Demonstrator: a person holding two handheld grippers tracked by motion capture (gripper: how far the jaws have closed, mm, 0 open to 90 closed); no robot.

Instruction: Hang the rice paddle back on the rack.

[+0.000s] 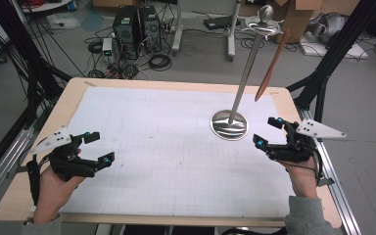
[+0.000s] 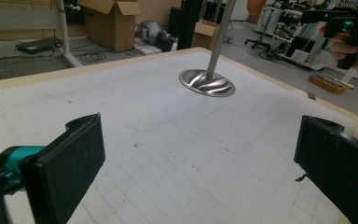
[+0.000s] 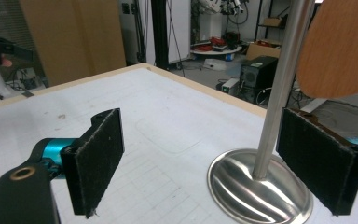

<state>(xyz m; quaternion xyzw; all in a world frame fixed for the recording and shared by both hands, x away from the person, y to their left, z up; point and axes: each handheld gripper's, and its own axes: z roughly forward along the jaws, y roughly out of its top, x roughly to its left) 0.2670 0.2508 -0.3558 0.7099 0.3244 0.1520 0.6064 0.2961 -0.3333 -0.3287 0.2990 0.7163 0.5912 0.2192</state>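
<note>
Right claw (image 3: 200,163) nearest the lens in right gripper view, black padded jaws wide apart, nothing between them; steel stand (image 3: 279,93) pole just inside the far jaw at right of frame, not clearly touching. Wooden spatula (image 3: 342,46) hangs from the stand's top, upper right of frame, its blade above the jaws. In high view the right claw (image 1: 267,132) sits lower right, just beside the stand's round base (image 1: 229,125), and the spatula (image 1: 272,66) hangs upper right. Left claw (image 1: 99,147) at lower left, jaws also apart, empty, hovering over the gridded surface (image 1: 166,156), well apart from the stand. Likely step: reach for the spatula. To do it well, lift the right claw up to the blade, square pads on flat faces, close gently, avoid knocking the pole
</note>
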